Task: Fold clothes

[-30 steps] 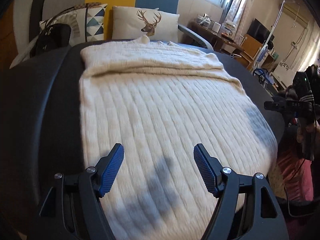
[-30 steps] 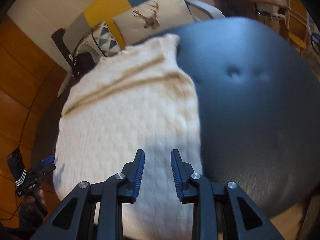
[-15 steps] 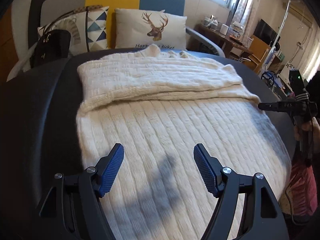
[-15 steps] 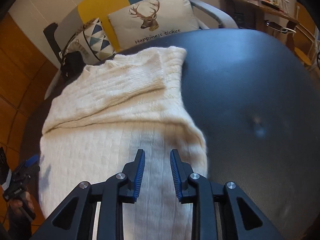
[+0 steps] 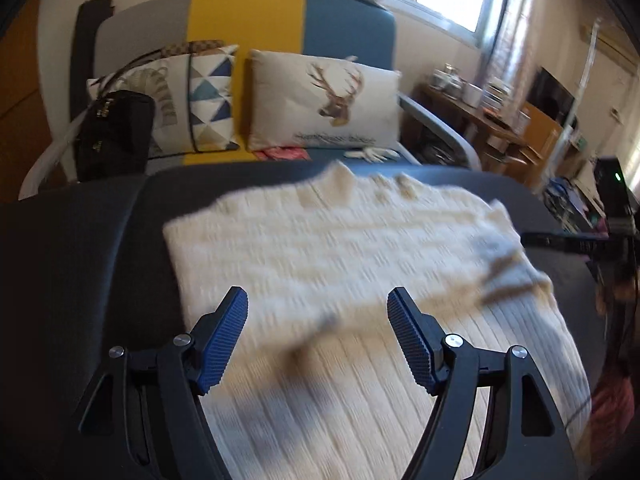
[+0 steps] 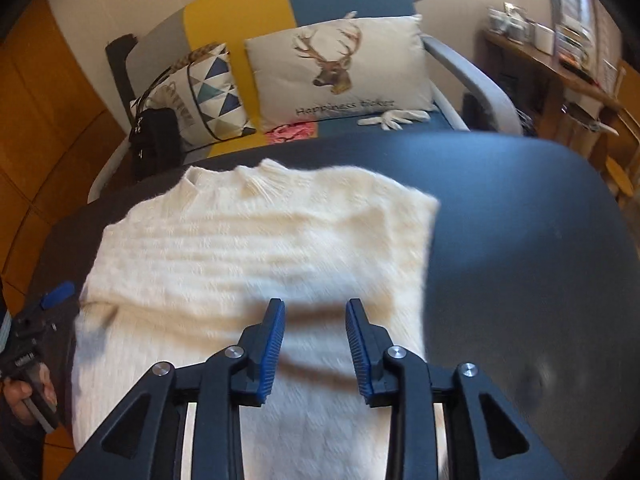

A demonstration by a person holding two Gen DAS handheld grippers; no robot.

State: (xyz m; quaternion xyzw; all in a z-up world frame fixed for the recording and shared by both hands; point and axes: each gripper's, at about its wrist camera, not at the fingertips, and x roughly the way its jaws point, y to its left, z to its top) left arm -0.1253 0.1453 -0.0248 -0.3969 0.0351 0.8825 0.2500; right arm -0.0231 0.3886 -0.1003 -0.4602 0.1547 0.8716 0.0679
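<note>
A cream knitted sweater [image 5: 340, 248] lies flat on a dark padded surface [image 5: 80, 248], its sleeves folded across the upper body and its collar at the far edge. The left gripper [image 5: 318, 304] hovers wide open above the sweater's middle, nothing between its blue pads. Over the sweater [image 6: 248, 248] in the right wrist view, the right gripper [image 6: 316, 316] has its jaws opening, with nothing held between them. Each view catches the other gripper at the picture's edge: the right one [image 5: 576, 242] and the left one [image 6: 44, 312], held by a hand [image 6: 22, 394].
Behind the dark surface stands a sofa [image 5: 248, 16] with a deer cushion [image 5: 324, 98], a triangle-print cushion [image 5: 200, 96] and a black handbag [image 5: 114, 132]. A white glove [image 6: 394, 117] and a pink item [image 6: 290, 133] lie on its seat. A cluttered wooden desk [image 5: 484, 116] stands at the right.
Both grippers have moved forward over the sweater toward the collar end, so the sofa now looms larger. The right gripper's jaws stand wider apart than before. The sweater lies unchanged.
</note>
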